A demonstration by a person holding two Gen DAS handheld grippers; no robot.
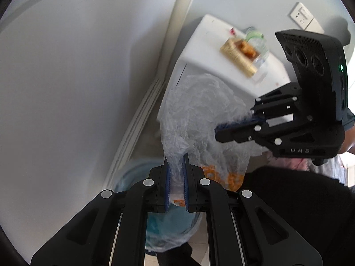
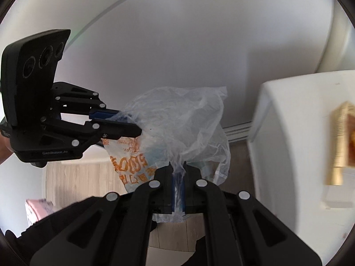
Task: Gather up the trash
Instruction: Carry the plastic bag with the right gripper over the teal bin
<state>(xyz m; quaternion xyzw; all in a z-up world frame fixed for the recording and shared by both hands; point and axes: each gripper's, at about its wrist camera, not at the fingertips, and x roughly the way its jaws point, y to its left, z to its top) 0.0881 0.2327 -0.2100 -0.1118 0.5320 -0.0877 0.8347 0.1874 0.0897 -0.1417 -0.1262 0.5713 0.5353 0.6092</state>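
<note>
Film of a clear plastic bag (image 1: 199,115) with unreadable orange print hangs stretched between the left gripper (image 1: 176,166) and right gripper (image 2: 177,173), both clenched on its rim, likely to hold it open above the blue-lined bin (image 1: 168,226); "GenRobot.AI" marks the left gripper's body.

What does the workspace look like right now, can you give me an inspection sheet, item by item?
Surface: white table, top partly bare.
Job's things: clear plastic bag with orange print, stretched between both grippers above a blue-lined bin.
Clutter: gold snack box and plastic bottle on the table.
Grippers: left gripper and right gripper each shut on the bag's edge.
Cables: nothing seen.
Surroundings: white wall, wall socket, wood-look floor.
</note>
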